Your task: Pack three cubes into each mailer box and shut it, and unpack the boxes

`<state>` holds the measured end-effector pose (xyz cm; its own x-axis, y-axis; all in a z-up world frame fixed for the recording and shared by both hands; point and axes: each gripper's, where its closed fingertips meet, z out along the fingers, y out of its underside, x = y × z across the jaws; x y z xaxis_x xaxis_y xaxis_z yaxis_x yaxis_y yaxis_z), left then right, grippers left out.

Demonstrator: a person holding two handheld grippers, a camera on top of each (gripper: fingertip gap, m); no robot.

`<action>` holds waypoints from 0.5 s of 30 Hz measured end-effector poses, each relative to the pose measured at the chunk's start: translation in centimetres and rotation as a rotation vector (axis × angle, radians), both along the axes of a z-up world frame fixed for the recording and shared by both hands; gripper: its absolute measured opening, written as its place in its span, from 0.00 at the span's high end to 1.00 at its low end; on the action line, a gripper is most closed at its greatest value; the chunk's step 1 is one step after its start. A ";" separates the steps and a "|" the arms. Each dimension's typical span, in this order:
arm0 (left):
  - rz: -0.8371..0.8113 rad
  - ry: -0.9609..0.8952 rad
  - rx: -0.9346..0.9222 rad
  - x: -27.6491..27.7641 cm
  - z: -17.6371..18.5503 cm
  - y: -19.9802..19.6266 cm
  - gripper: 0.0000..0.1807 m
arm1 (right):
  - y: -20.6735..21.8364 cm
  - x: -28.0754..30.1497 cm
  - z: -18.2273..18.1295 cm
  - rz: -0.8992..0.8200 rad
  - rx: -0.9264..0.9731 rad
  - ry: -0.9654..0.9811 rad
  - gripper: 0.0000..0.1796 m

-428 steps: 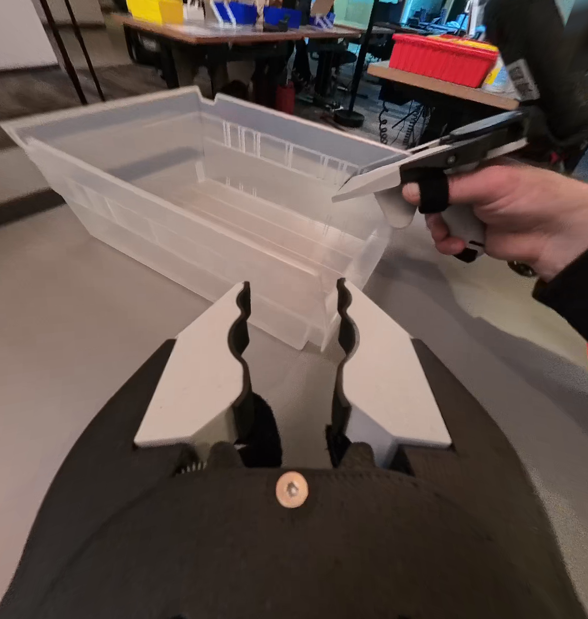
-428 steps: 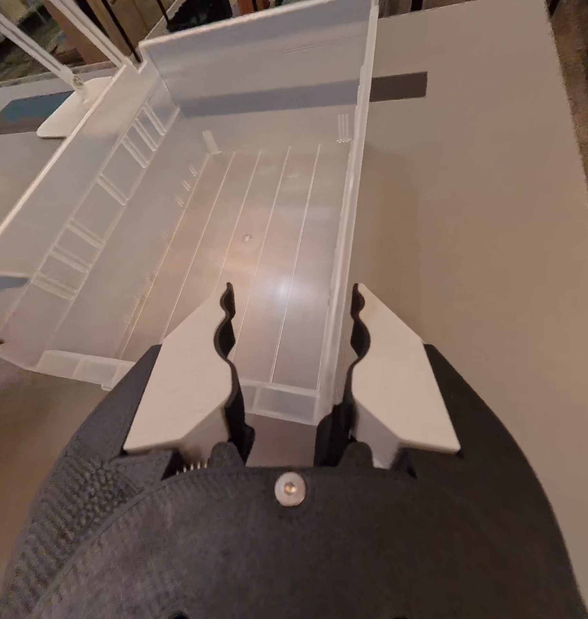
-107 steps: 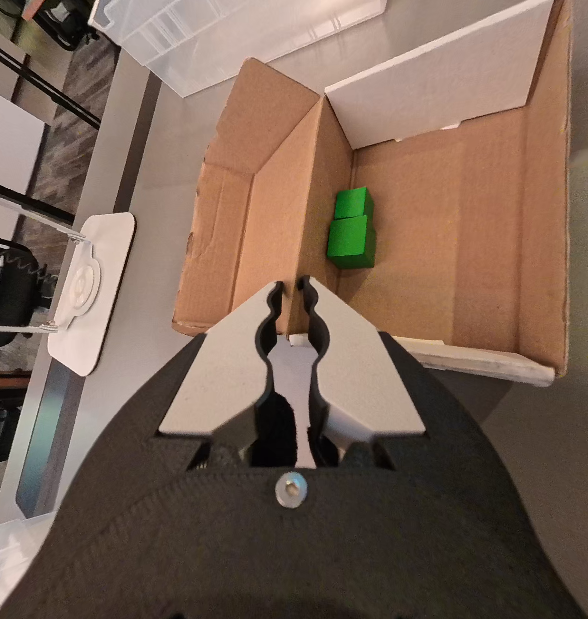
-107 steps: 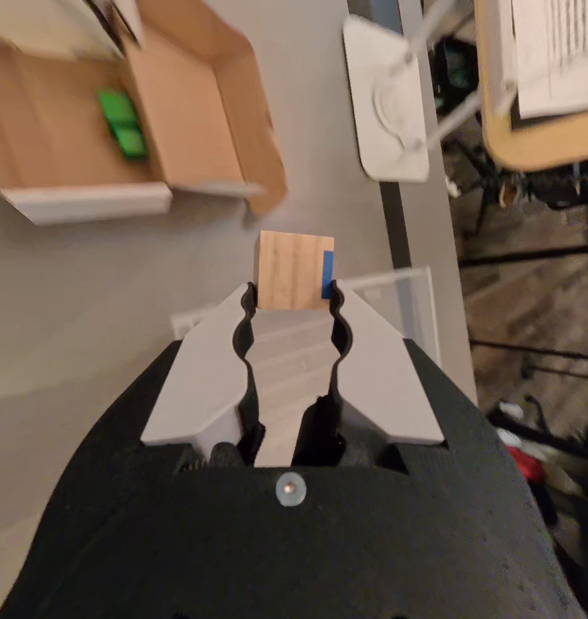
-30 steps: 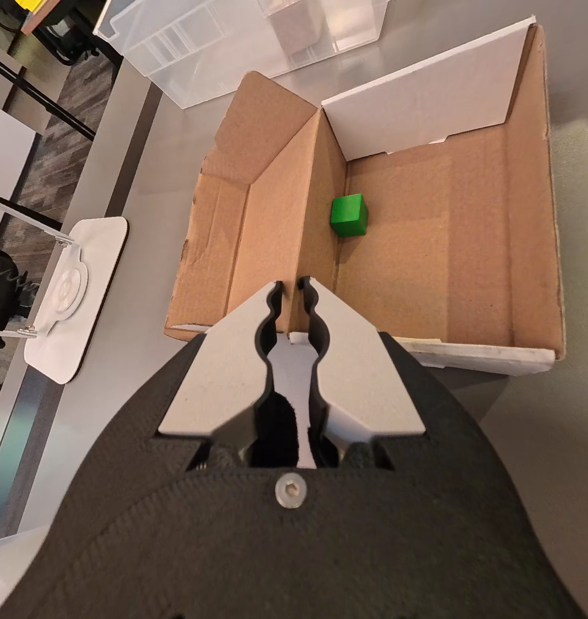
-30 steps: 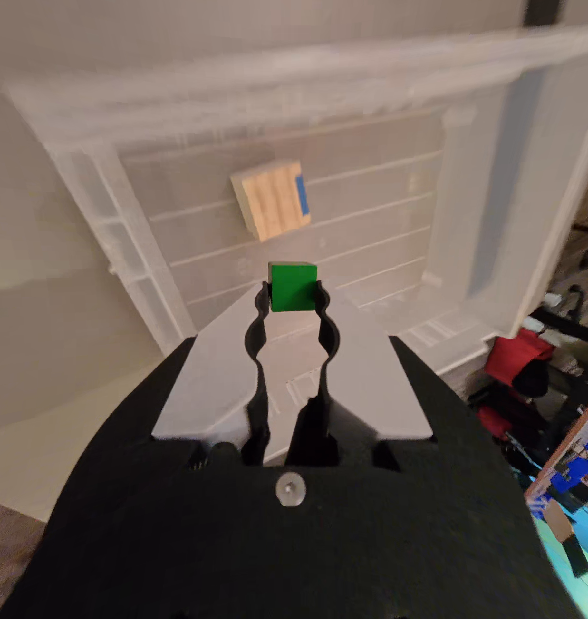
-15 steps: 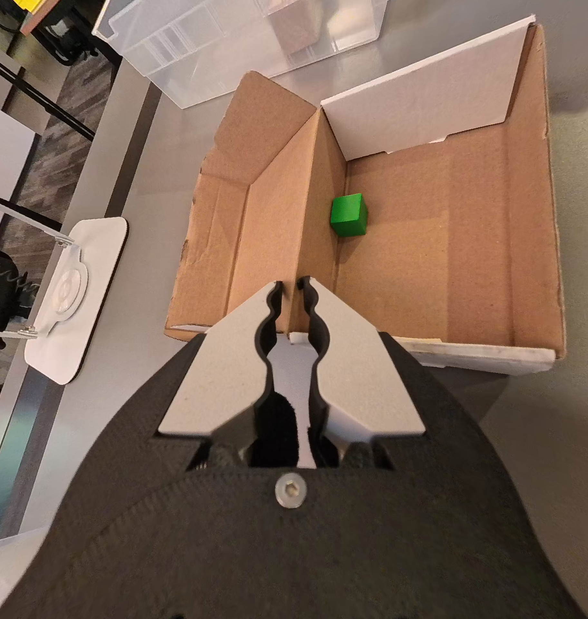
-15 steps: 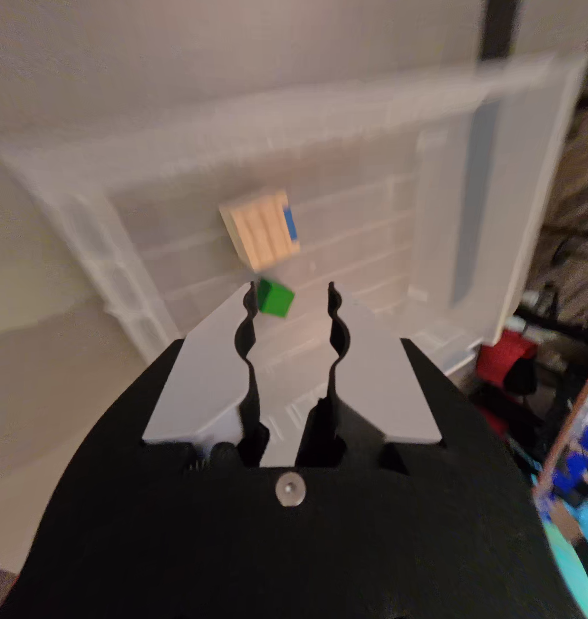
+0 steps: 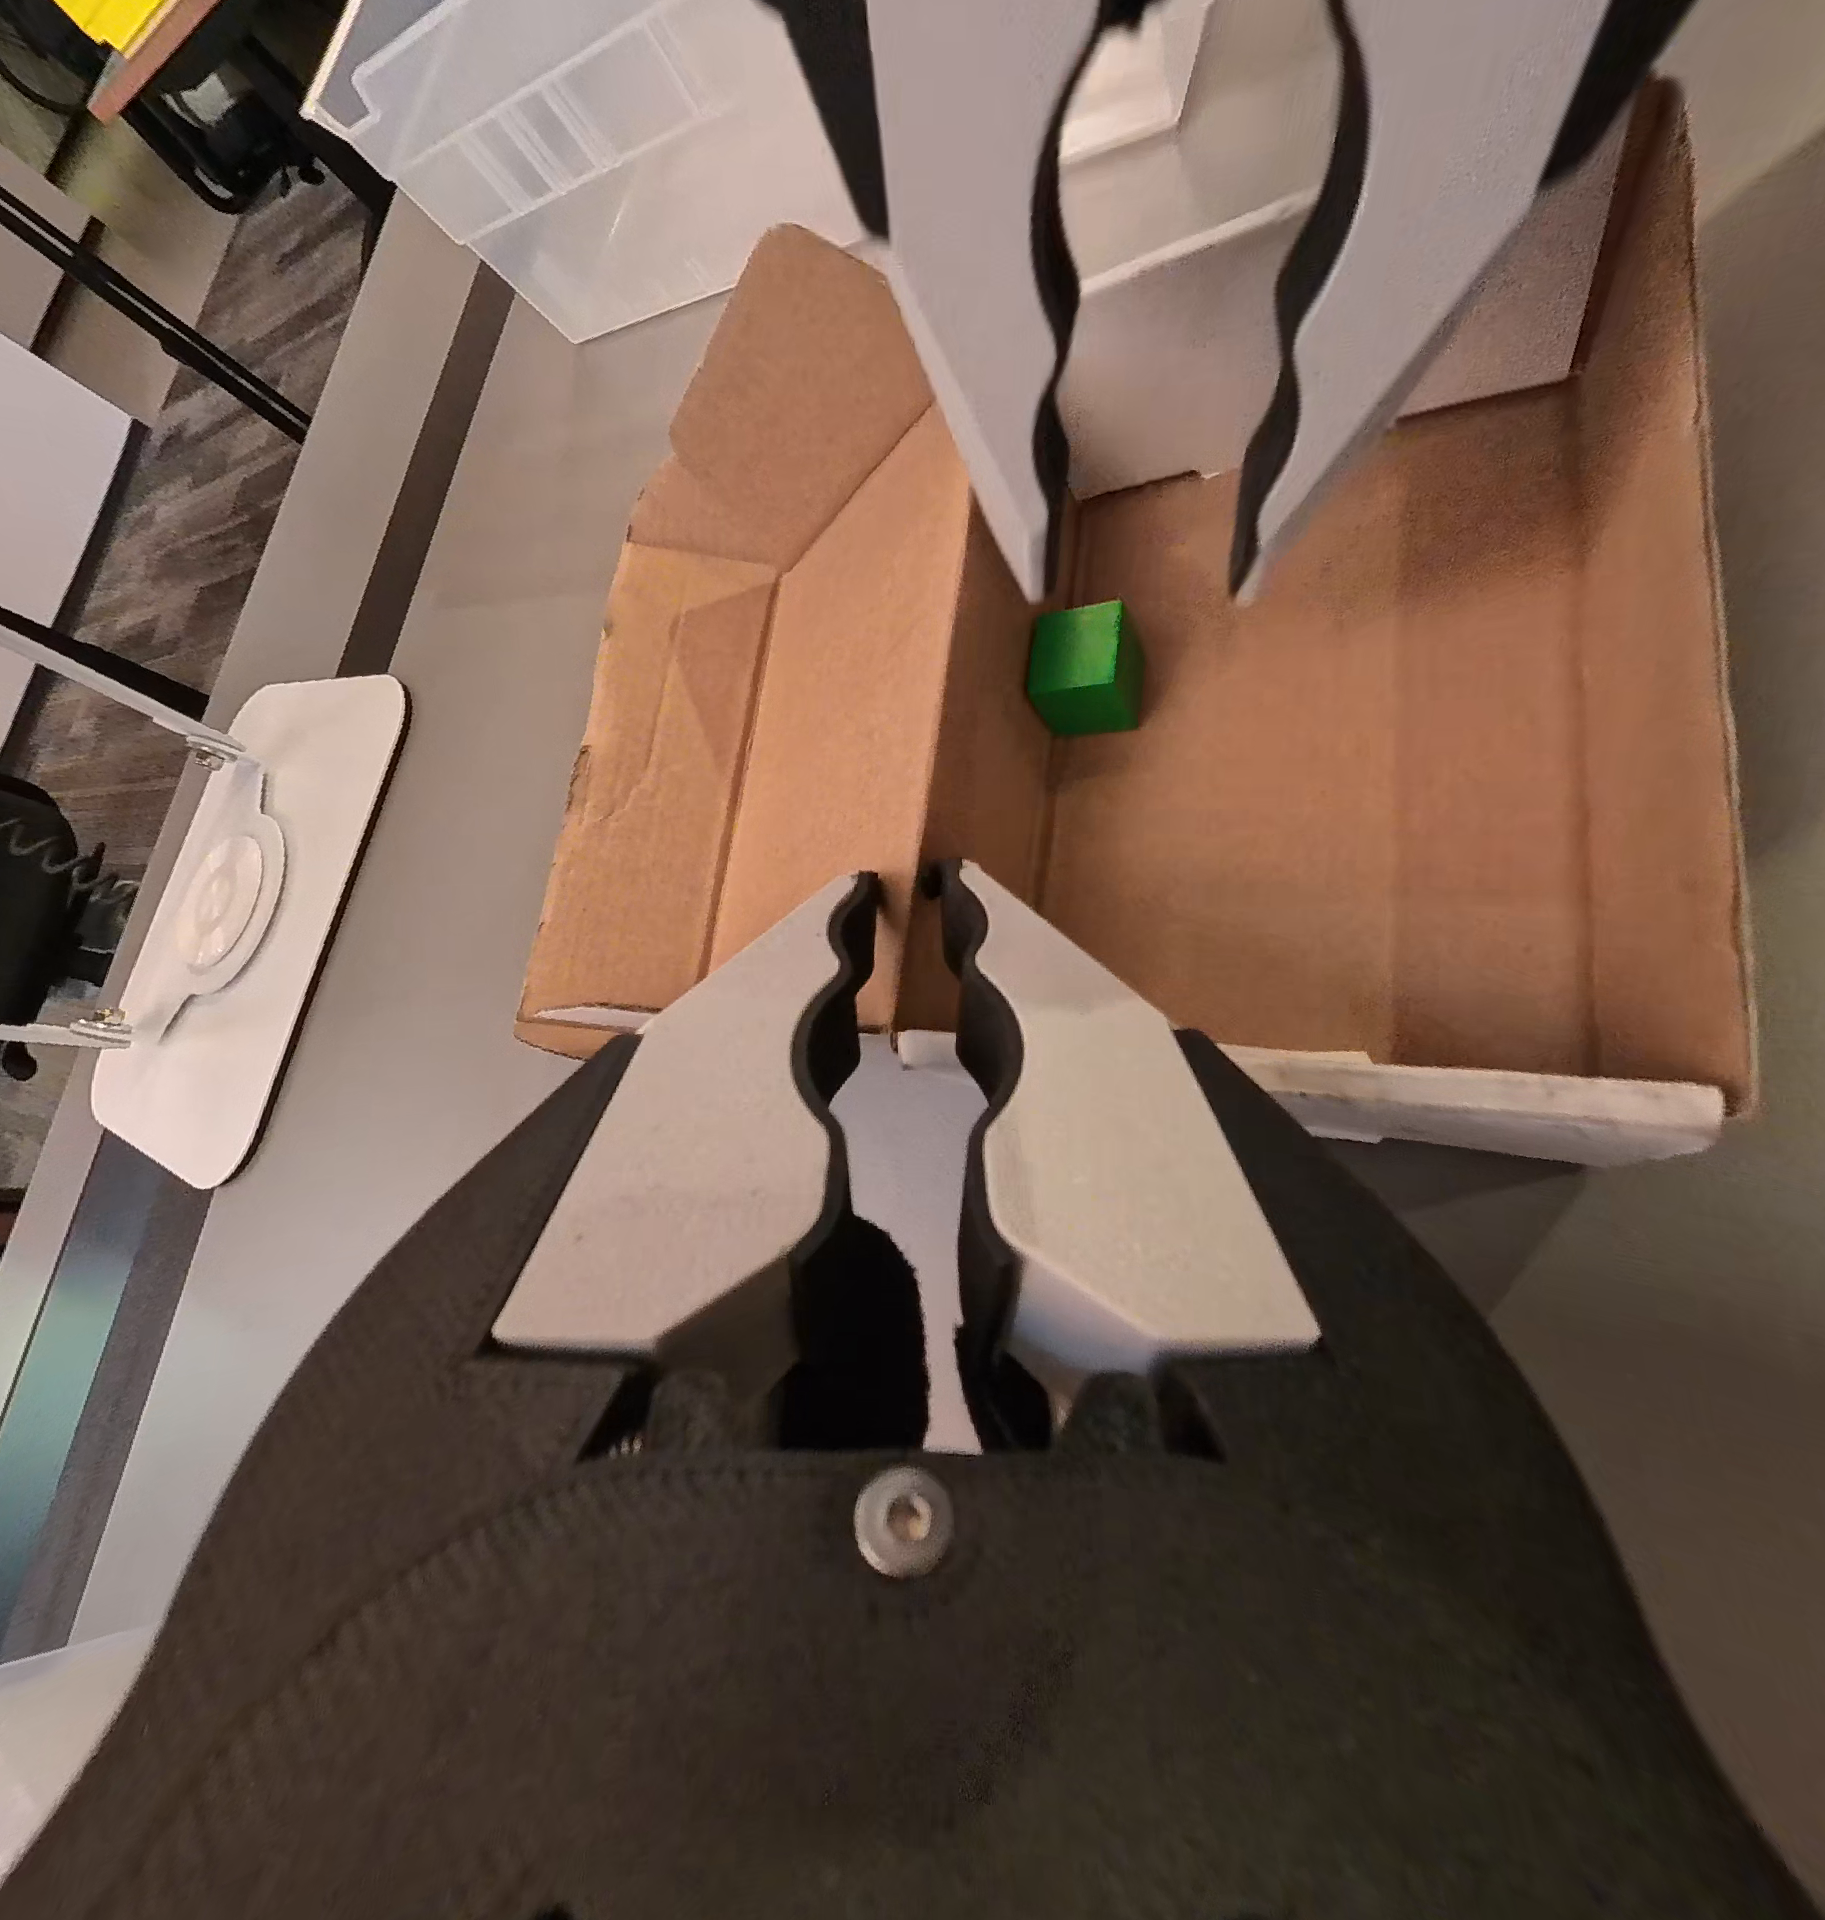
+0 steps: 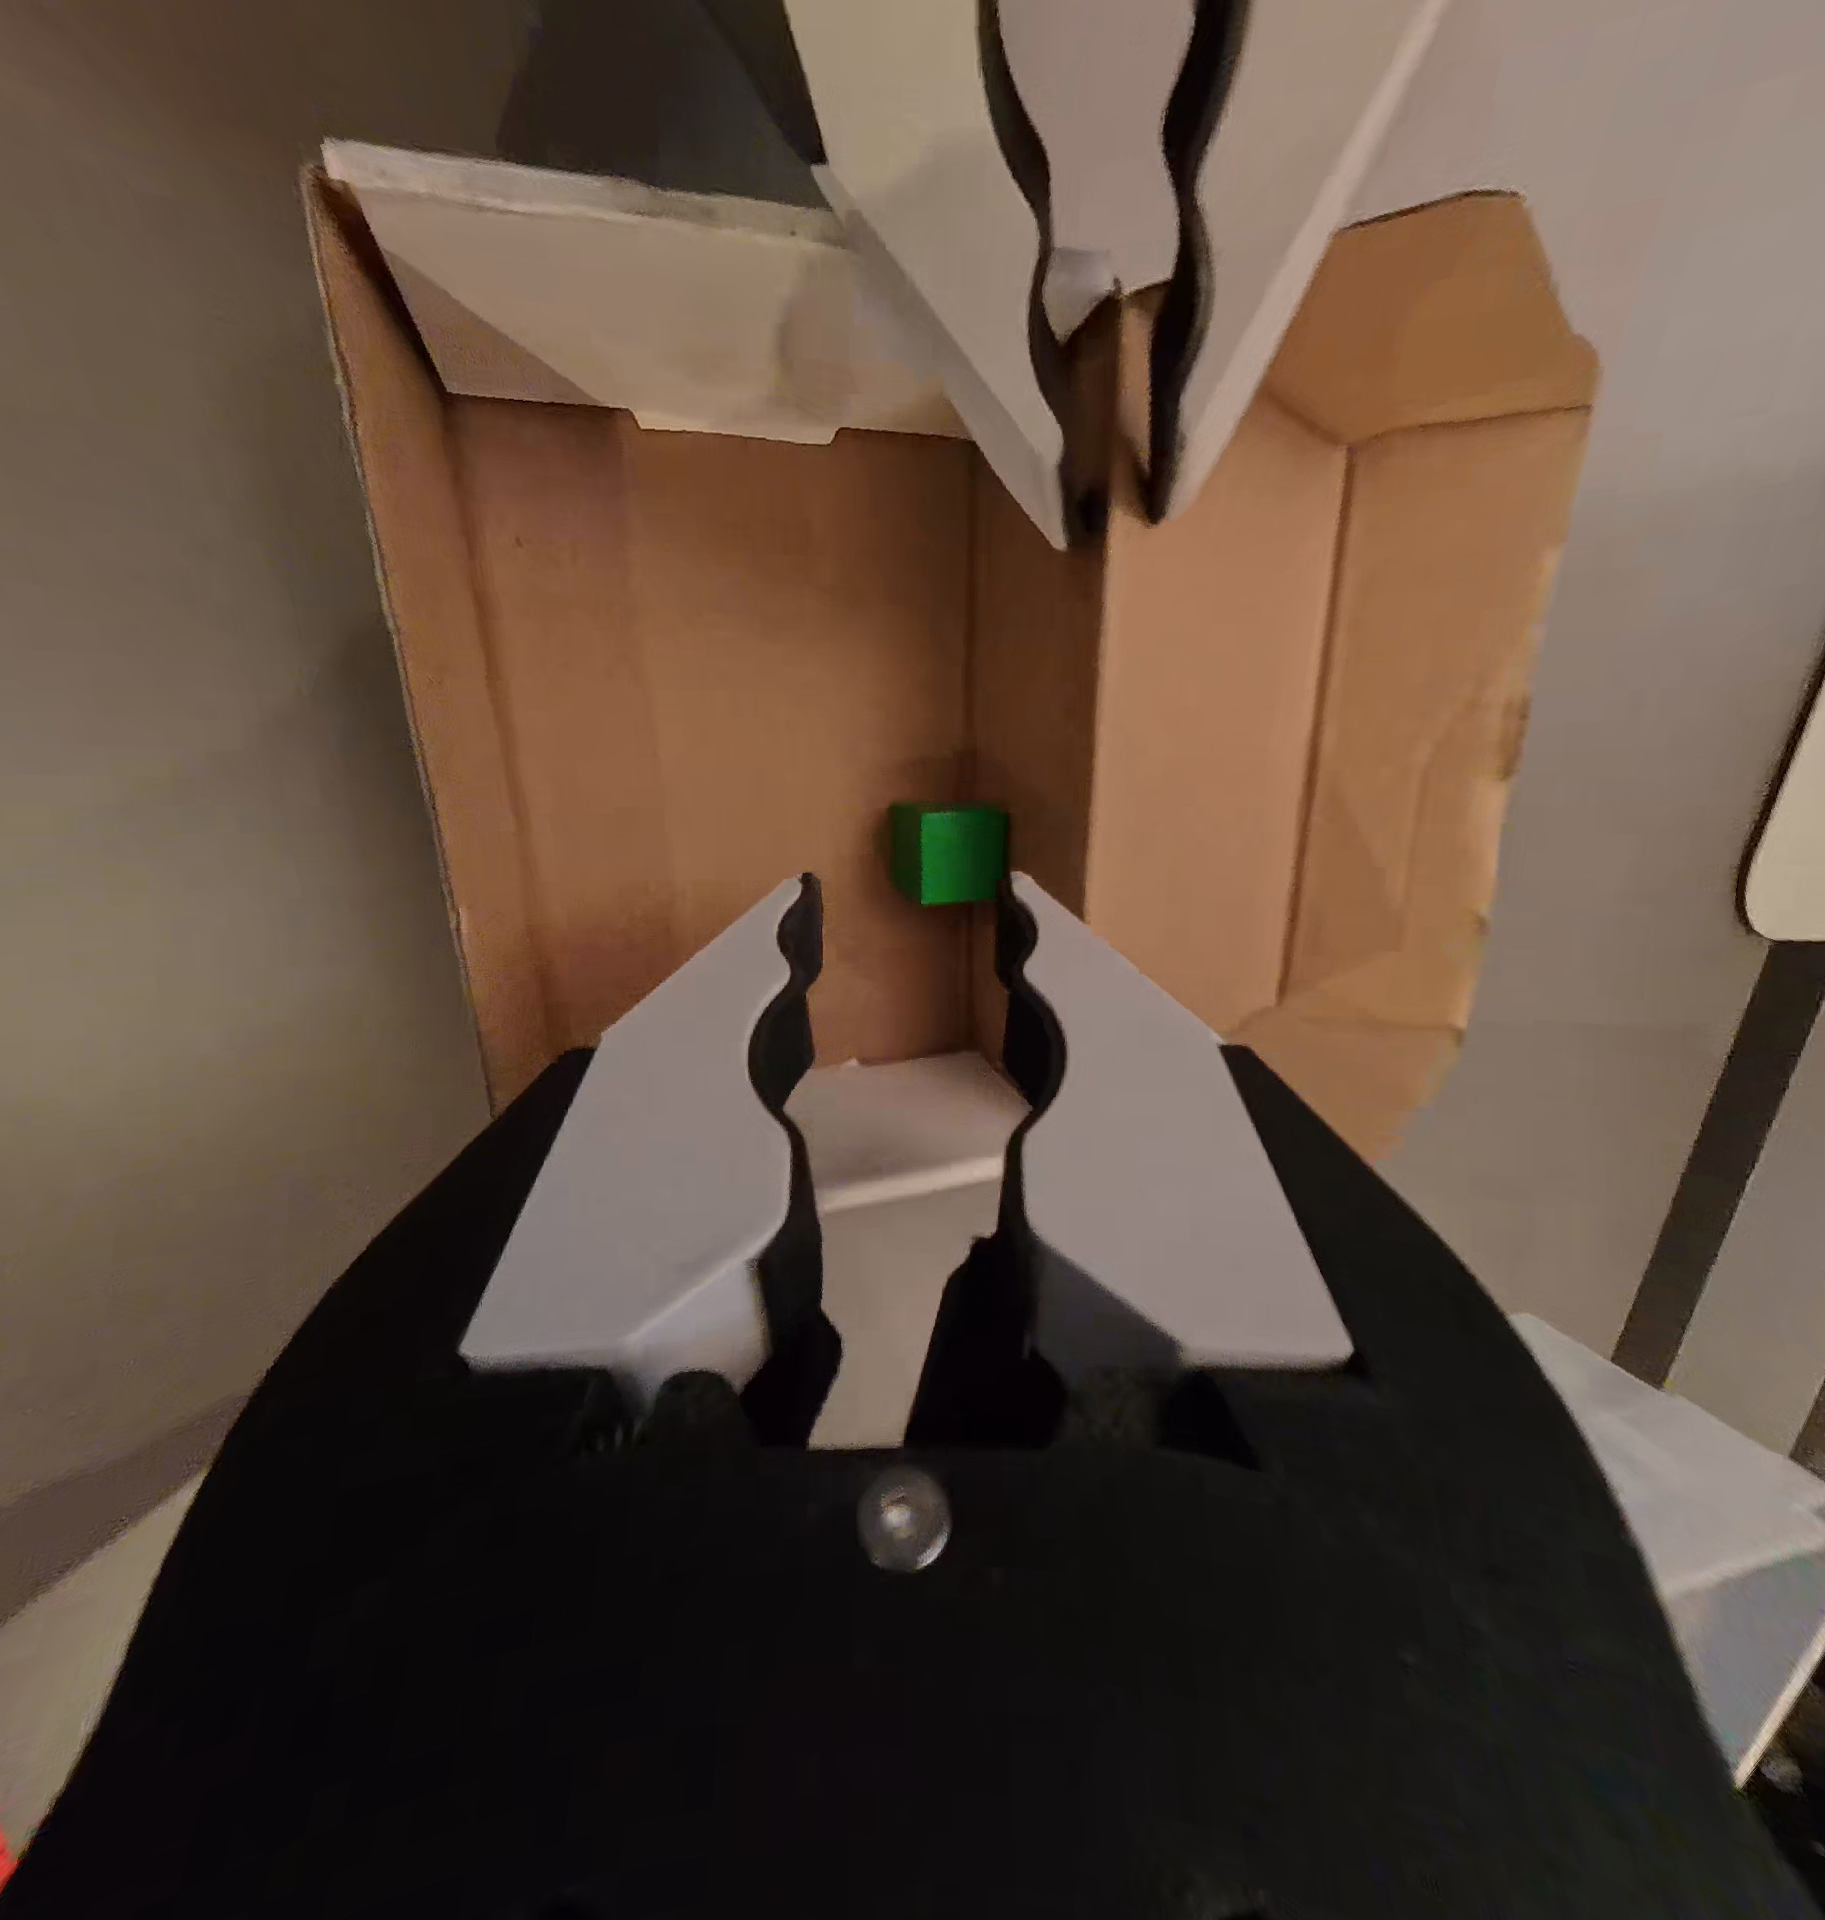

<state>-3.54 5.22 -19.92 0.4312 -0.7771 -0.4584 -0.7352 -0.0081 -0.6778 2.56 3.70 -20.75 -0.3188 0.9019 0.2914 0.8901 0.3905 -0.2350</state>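
An open cardboard mailer box (image 9: pixel 1407 790) lies on the grey table and also shows in the right wrist view (image 10: pixel 731 675). One green cube (image 9: pixel 1084 670) sits on its floor against the left side wall (image 9: pixel 991 675); it also shows in the right wrist view (image 10: pixel 949 852). My left gripper (image 9: pixel 903 883) is shut on the top edge of that wall near the front corner, and it shows at the top of the right wrist view (image 10: pixel 1114 509). My right gripper (image 10: pixel 913 883) is open and empty, tips just above and beside the cube. It reaches in from the top of the left wrist view (image 9: pixel 1142 594).
A clear plastic bin (image 9: pixel 575 135) stands beyond the box; its corner shows in the right wrist view (image 10: pixel 1718 1558). A white stand base (image 9: pixel 233 831) sits near the table's left edge, left of the box's spread side flap (image 9: pixel 679 727).
My right gripper opened and dropped a green cube into the clear bin, then swung back over the box, down to the remaining cube. The left gripper has kept its hold on the wall.
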 end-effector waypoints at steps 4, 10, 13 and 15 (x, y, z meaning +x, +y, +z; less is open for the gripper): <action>-0.002 0.003 0.002 0.0 0.0 0.0 0.94 | 0.7 -0.2 -2.0 -0.016 0.050 -0.073 0.86; -0.001 0.007 0.009 0.0 0.0 -0.1 0.94 | -0.6 0.0 -1.9 0.032 0.016 -0.082 0.91; 0.000 0.008 0.009 0.0 0.0 -0.1 0.94 | -0.9 0.2 -1.4 0.034 0.019 -0.070 0.88; 0.000 0.010 0.010 0.0 0.0 -0.1 0.94 | -1.1 -0.1 -1.3 0.048 0.022 -0.050 0.84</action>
<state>-3.54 5.16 -19.92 0.4264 -0.7725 -0.4705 -0.7419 -0.0011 -0.6705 2.50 2.63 -22.02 -0.3765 0.8787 0.2935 0.8804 0.4380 -0.1817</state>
